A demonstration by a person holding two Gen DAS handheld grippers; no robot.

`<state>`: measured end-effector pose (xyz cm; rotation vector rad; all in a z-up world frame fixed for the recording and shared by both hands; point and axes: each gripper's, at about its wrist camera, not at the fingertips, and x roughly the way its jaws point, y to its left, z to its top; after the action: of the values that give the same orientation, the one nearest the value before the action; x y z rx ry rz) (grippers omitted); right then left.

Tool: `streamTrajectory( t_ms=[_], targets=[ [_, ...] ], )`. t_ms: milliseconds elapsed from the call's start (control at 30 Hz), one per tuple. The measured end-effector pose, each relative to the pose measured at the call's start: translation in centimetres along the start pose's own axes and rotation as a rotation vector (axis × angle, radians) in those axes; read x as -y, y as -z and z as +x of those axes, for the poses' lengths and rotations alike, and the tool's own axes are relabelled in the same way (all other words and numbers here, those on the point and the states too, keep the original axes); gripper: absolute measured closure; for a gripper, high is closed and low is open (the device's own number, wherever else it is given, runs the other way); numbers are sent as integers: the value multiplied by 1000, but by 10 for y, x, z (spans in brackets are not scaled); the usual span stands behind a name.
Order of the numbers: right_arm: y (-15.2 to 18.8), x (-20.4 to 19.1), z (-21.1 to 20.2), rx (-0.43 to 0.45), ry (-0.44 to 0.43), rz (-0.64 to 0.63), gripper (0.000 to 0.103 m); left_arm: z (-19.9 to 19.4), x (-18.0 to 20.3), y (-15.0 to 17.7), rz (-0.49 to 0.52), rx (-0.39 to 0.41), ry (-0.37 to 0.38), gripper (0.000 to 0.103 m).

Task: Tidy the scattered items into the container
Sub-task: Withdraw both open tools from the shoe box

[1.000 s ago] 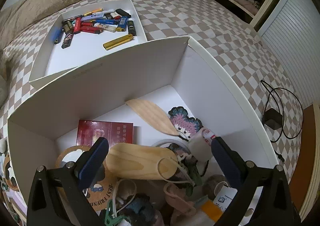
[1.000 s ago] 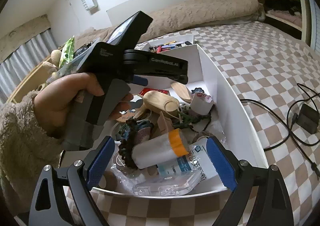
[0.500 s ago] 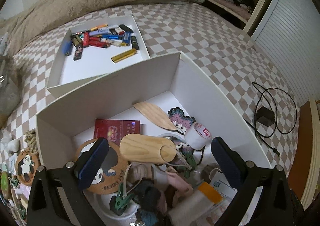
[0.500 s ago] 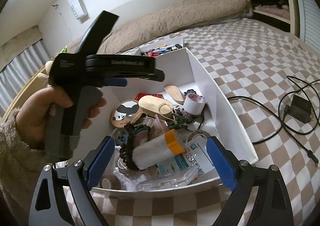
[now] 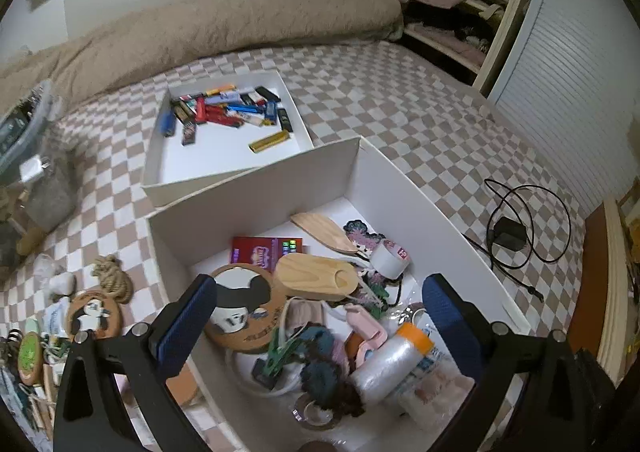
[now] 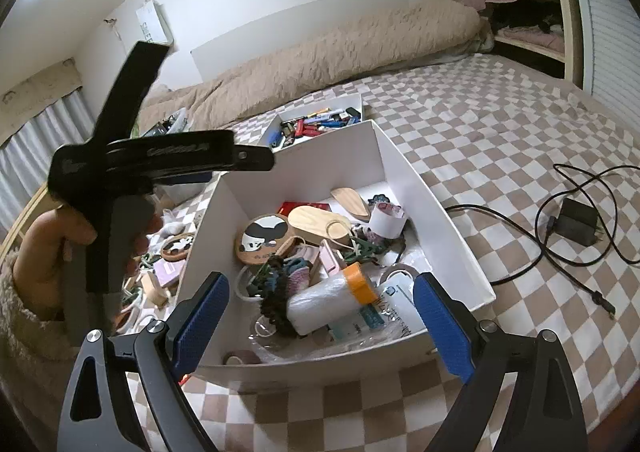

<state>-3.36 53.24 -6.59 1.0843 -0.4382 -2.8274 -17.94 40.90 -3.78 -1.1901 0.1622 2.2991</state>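
Note:
The white box (image 5: 256,191) (image 6: 404,167) on the checkered bed holds a wooden block (image 5: 316,278) (image 6: 316,221), a round panda coaster (image 5: 240,306) (image 6: 264,236), a red card (image 5: 260,250), a tape roll (image 5: 390,260) and a plastic-wrapped roll (image 6: 328,302). My left gripper (image 5: 316,316) is open and empty above the box. My right gripper (image 6: 320,316) is open and empty over the box's near edge. Scattered items lie left of the box: a second panda coaster (image 5: 93,318), a rope knot (image 5: 114,276), a green disc (image 5: 32,356).
A shallow white tray (image 5: 192,159) of lighters sits behind the box. A black charger with cable (image 5: 510,234) (image 6: 576,221) lies on the bed to the right. The left hand and its gripper body (image 6: 132,171) rise left of the box. A beige duvet (image 5: 220,31) lies at the back.
My left gripper has risen and pulled back, so the whole box and the items left of it now show. The right gripper has backed off slightly.

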Motion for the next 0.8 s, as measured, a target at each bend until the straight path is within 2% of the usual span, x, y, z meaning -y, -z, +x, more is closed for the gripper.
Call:
streamTrajectory(
  t_ms=[133,333,367,500,800],
  targets=[
    [1,-9,-9,17,7,-5,9,-25,-2,10,23,50,-28,0],
    [4,-20,-20,39,17,-5,6,-56,-10,25,18,95,-9,0],
    [5,-22,-22,43,18,-5,3,-60,-11,27,20,103,-11,0],
    [7,-31,-28,66,26,-17,3,-81,-17,40,29,136,-21,0],
    [13,-52,-43,125,57,-57,0,-120,-26,73,76,202,-70,0]
  ],
)
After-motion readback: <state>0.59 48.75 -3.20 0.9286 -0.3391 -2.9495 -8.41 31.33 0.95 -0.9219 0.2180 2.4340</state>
